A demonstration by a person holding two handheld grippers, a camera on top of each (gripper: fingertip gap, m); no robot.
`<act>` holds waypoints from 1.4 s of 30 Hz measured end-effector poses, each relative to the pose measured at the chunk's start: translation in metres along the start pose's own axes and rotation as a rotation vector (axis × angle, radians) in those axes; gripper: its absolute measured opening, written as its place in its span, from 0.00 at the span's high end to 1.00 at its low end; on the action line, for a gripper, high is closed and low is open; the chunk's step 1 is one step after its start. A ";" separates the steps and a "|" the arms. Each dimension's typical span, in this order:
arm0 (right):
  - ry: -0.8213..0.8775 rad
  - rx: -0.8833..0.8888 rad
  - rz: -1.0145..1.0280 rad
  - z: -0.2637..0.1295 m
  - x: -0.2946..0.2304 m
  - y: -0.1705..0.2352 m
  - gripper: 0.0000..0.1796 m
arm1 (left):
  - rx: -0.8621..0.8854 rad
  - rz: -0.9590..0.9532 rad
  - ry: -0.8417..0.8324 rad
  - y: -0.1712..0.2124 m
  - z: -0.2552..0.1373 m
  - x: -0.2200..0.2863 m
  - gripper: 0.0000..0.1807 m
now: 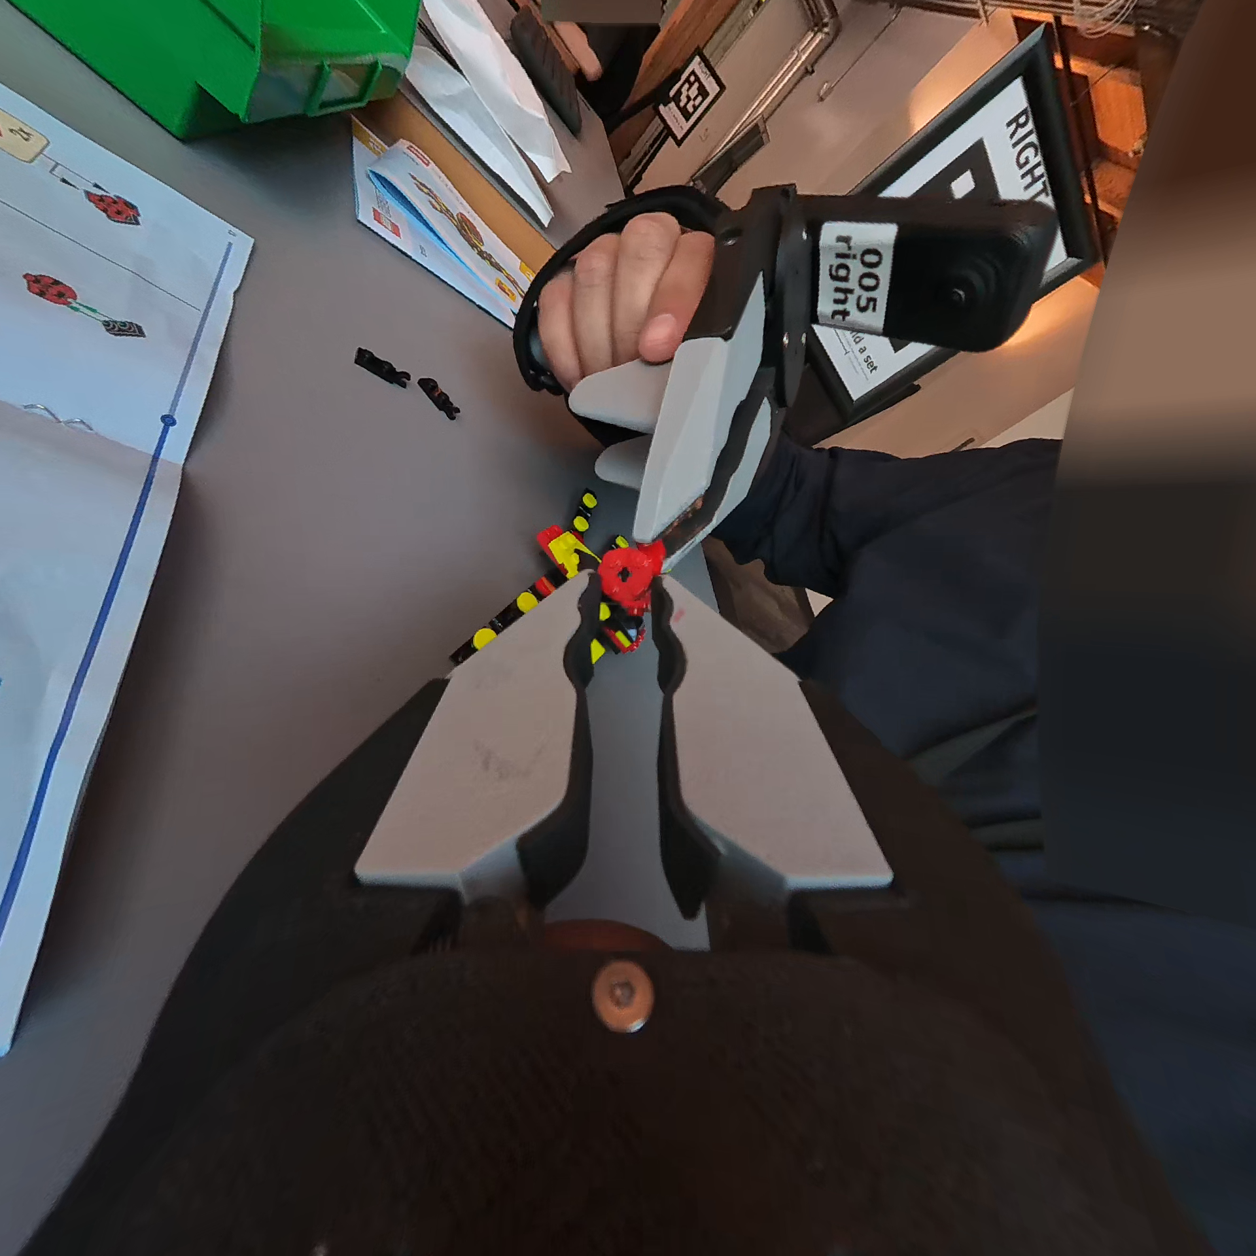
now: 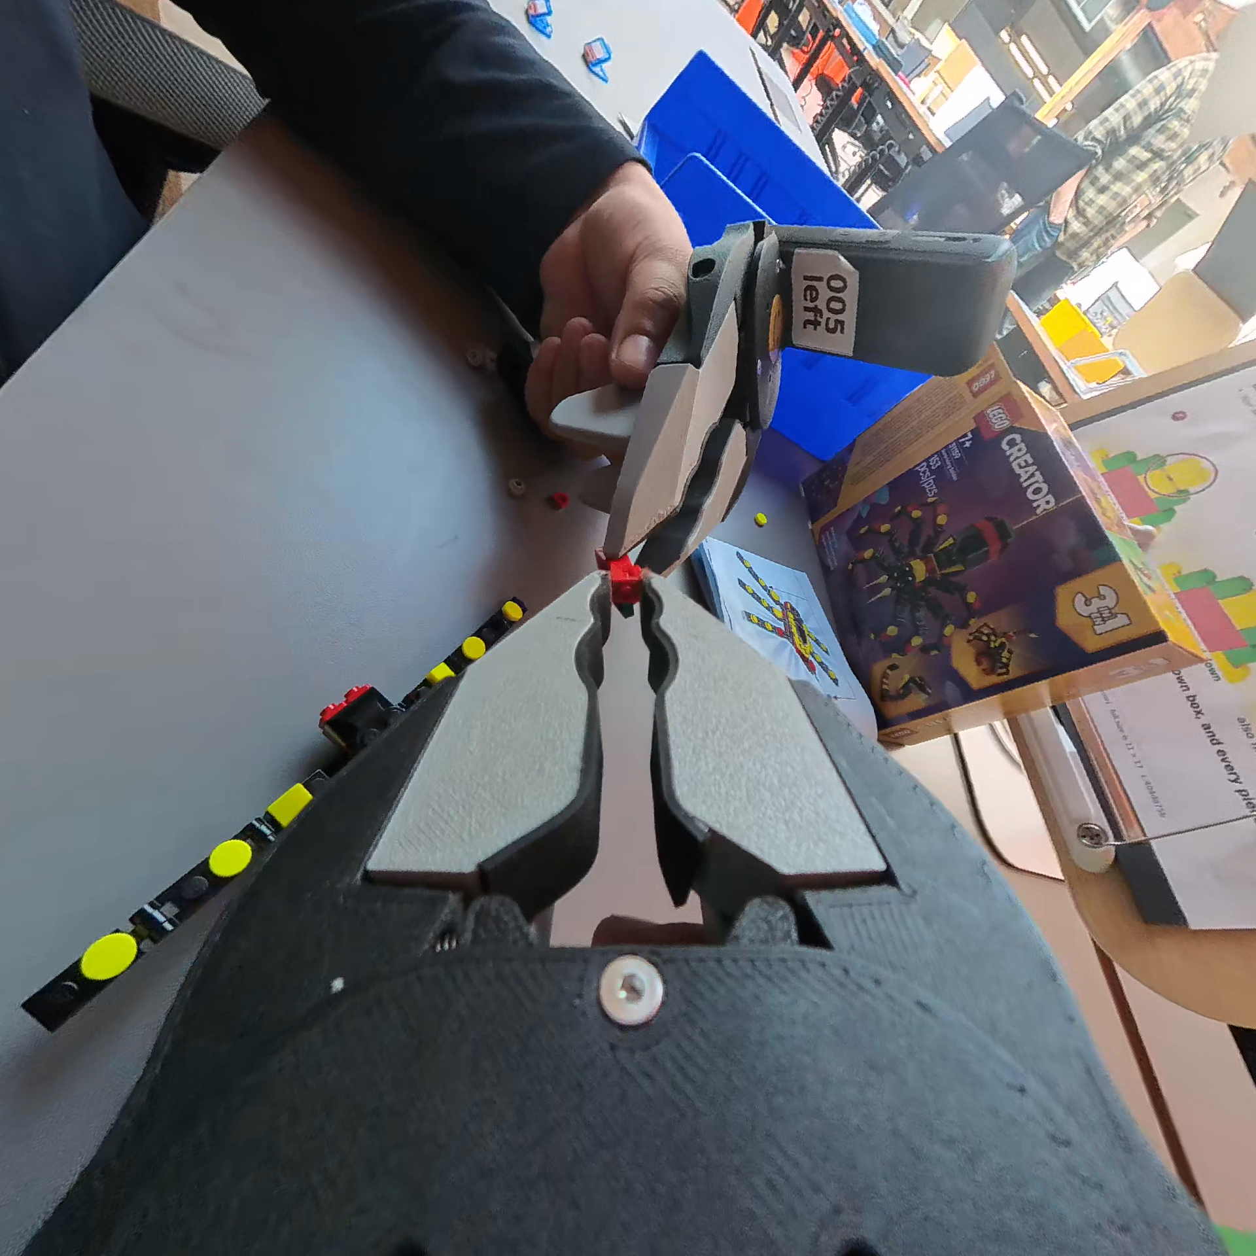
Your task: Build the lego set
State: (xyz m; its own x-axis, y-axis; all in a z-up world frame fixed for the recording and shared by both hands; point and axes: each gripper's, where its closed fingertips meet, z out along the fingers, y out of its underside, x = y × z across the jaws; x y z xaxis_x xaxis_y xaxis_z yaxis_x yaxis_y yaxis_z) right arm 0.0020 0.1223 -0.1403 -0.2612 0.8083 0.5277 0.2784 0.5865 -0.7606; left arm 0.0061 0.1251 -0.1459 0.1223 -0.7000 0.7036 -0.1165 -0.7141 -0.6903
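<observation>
A small red lego piece (image 1: 625, 573) is held in the air between both grippers. My left gripper (image 1: 624, 590) is shut on it from below in the left wrist view. My right gripper (image 1: 654, 546) comes down from above and pinches its upper edge. In the right wrist view the red piece (image 2: 622, 583) sits between my right gripper's tips (image 2: 622, 590), and the left gripper (image 2: 629, 554) clamps its far end. A black build with yellow studs and red parts (image 1: 544, 598) lies on the grey table beneath; its long strip (image 2: 231, 856) shows at the left.
An instruction sheet (image 1: 102, 353) lies at the left, with a green bin (image 1: 238, 61) behind it. Two loose black pieces (image 1: 408, 380) lie mid-table. A booklet (image 2: 775, 612), the set's box (image 2: 985, 564) and blue bins (image 2: 734, 177) stand beyond. Small loose pieces (image 2: 557, 501) lie near the hand. The grippers are tip to tip, or close to it.
</observation>
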 end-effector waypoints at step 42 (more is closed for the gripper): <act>-0.253 -0.031 -0.101 0.004 -0.038 -0.009 0.97 | -0.197 0.009 0.103 0.034 0.010 0.016 0.94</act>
State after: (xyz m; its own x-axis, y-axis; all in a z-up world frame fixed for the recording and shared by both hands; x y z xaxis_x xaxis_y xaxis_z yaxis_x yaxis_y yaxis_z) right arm 0.0055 0.0864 -0.1551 -0.5110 0.7090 0.4860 0.2664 0.6682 -0.6947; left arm 0.0143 0.0893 -0.1596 0.0205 -0.6957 0.7180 -0.3090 -0.6874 -0.6572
